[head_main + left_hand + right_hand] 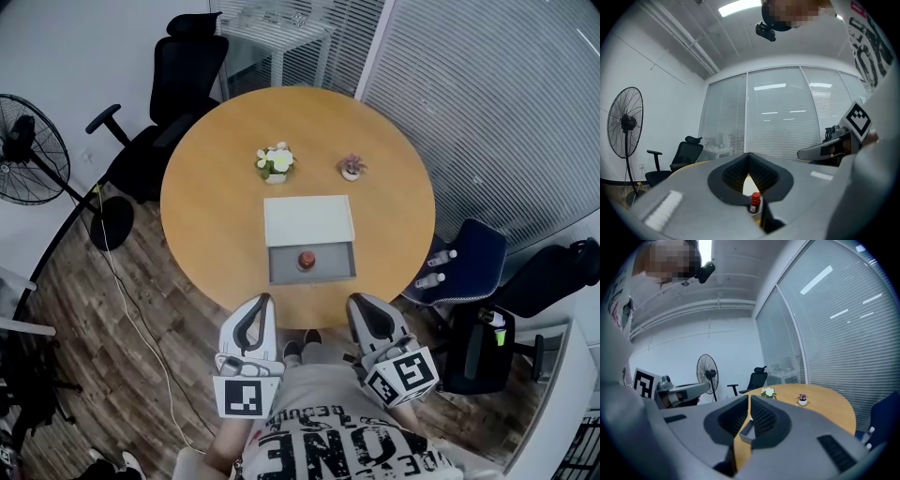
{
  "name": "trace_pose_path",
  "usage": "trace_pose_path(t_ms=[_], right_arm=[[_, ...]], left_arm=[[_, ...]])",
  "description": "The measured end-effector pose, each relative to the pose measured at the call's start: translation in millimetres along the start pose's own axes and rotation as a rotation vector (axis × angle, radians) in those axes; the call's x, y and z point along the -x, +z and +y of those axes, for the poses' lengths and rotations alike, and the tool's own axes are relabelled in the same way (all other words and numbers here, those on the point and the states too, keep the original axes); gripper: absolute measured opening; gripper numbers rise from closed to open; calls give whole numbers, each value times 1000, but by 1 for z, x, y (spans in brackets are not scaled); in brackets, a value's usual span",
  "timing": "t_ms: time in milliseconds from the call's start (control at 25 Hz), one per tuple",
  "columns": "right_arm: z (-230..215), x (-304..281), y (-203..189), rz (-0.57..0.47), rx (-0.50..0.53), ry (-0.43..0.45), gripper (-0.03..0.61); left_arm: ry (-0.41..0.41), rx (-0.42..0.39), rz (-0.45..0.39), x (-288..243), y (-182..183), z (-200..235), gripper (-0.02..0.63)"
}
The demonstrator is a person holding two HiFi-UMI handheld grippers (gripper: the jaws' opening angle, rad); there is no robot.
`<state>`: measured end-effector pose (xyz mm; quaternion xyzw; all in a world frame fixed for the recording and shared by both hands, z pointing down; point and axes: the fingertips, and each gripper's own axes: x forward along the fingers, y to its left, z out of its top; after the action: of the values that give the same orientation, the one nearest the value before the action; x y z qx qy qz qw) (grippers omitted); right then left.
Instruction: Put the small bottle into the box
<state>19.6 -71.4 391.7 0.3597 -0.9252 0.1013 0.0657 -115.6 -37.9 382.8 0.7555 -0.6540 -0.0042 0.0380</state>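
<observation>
On the round table [206,206], the small bottle [307,260] stands upright inside the open box [281,266], apart from its walls. Left gripper [260,305] and right gripper [361,305] hang clenched and empty just off the table's near edge, with open tabletop on either side of the box.

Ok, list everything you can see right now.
table: one, round, wooden, centre.
box: one, grey, open, table's near side.
lid: one, white, against box's far edge.
small bottle: one, red-capped, upright inside box.
flower pot: one, white blooms, table's far side.
small plant: one, pinkish, right of flowers.
fan: one, black, floor at left.
office chair: one, black, beyond table, left.
blue chair: one, at right, two bottles on seat.
left tool: one, grey, shut, empty, before table's edge.
right tool: one, grey, shut, empty, beside it.
</observation>
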Motion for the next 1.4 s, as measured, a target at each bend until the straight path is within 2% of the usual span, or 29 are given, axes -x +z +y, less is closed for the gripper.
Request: trace_pose_path(t_ms=[1040,1400], right_arm=[[16,3,-4,-4,0,12,26],[20,0,-5,3,4,-1,26]], left_arm=[[-4,-27,-9,15,0,5,10],[-12,-5,-3,15,-3,11,10]])
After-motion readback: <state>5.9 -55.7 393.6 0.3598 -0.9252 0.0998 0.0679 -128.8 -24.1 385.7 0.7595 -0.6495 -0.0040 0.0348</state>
